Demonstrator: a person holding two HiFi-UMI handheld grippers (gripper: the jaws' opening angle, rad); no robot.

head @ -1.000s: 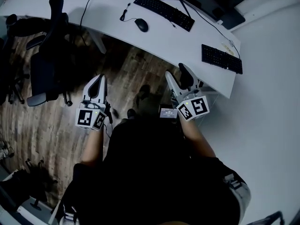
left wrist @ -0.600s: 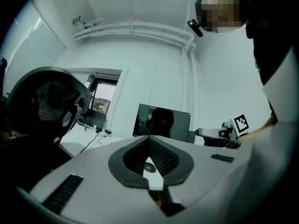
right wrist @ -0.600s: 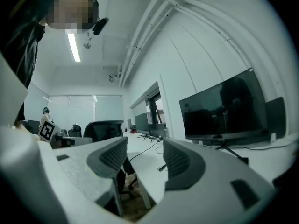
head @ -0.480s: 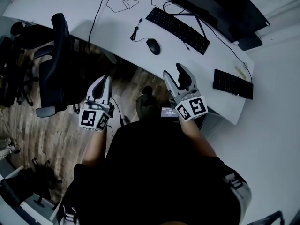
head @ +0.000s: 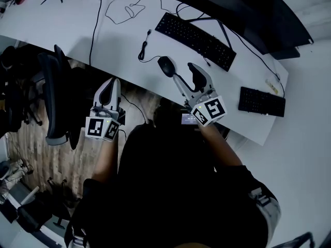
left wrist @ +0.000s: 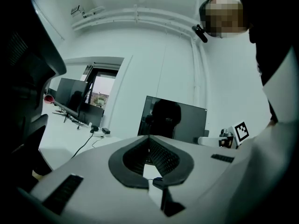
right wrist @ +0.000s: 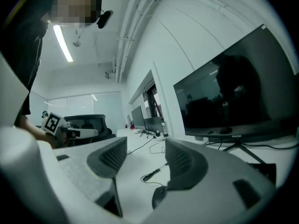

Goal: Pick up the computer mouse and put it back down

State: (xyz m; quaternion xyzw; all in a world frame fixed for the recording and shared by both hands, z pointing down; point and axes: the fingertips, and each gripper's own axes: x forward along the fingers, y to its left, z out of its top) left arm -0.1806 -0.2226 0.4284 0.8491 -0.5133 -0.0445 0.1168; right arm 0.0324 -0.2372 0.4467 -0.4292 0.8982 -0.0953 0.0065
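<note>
A black computer mouse (head: 165, 66) lies on the white desk (head: 77, 35), its cable running off to the left. My right gripper (head: 185, 72) hangs over the desk's front edge just right of the mouse, open, with nothing between its fingers. In the right gripper view the mouse (right wrist: 159, 197) shows low down, partly hidden behind the right jaw of the right gripper (right wrist: 145, 157). My left gripper (head: 110, 85) hovers over the floor in front of the desk, fingers together. The left gripper view shows the left gripper (left wrist: 152, 180) with its tips meeting.
A black keyboard (head: 195, 34) lies behind the mouse, under a large dark monitor (head: 243, 9). A second keyboard (head: 261, 101) sits at the desk's right end. A loose cable (head: 145, 48) lies left of the mouse. An office chair (head: 54, 97) stands left, on the wooden floor.
Both grippers have come forward to the desk. The right one, earlier over the floor, now reaches over the desk edge beside the mouse. Its jaws stay equally wide.
</note>
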